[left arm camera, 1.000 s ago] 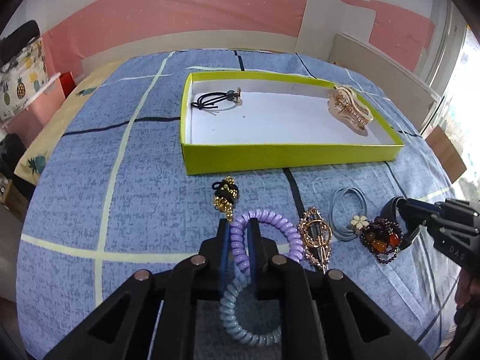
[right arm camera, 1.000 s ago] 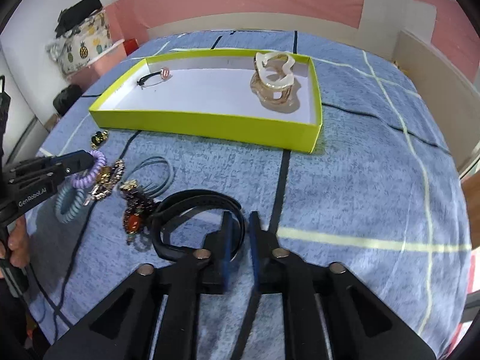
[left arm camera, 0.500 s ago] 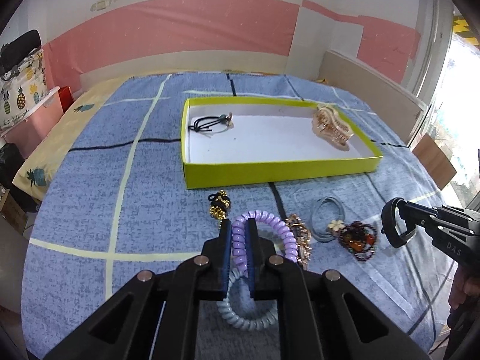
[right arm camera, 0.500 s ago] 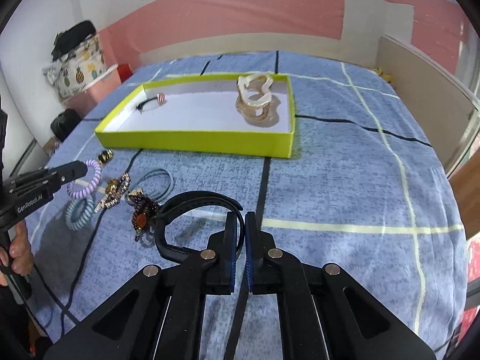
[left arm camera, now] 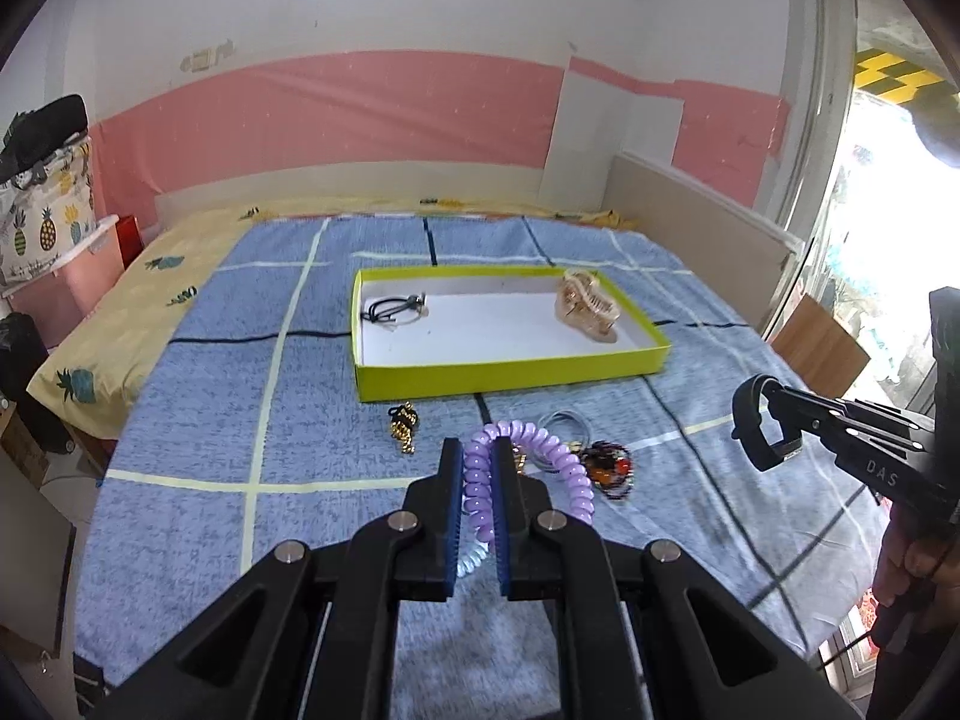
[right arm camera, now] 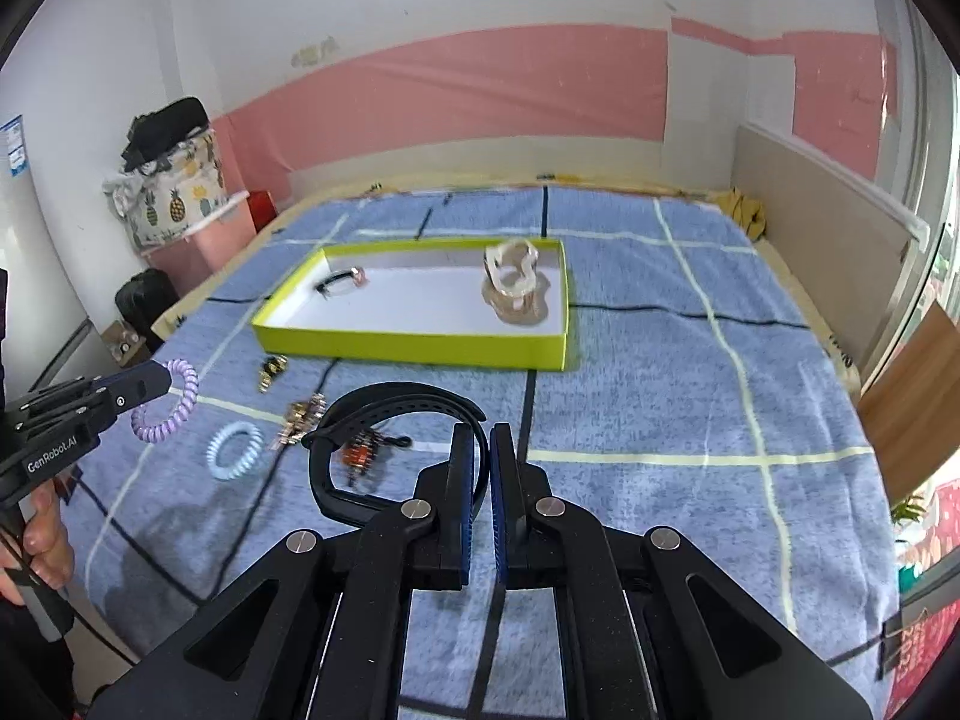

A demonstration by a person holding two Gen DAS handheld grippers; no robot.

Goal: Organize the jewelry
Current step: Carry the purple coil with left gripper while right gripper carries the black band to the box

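Purple coil [left arm camera: 477, 495] pinched in raised left tool [left arm camera: 478, 462]

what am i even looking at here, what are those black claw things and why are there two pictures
No robot here: a person holds a two-finger clamp tool in each hand, each with a wide-angle camera looking along its fingers. One picture comes from the left tool, the other from the right.

The left gripper is shut on a purple spiral hair tie. The right gripper is shut on a black strap. Both items hang clear of the blue checked bedspread.

On the bedspread sits a yellow-green tray holding a black hair tie and a hair claw clip. A pale blue spiral tie and small ornaments lie nearby.
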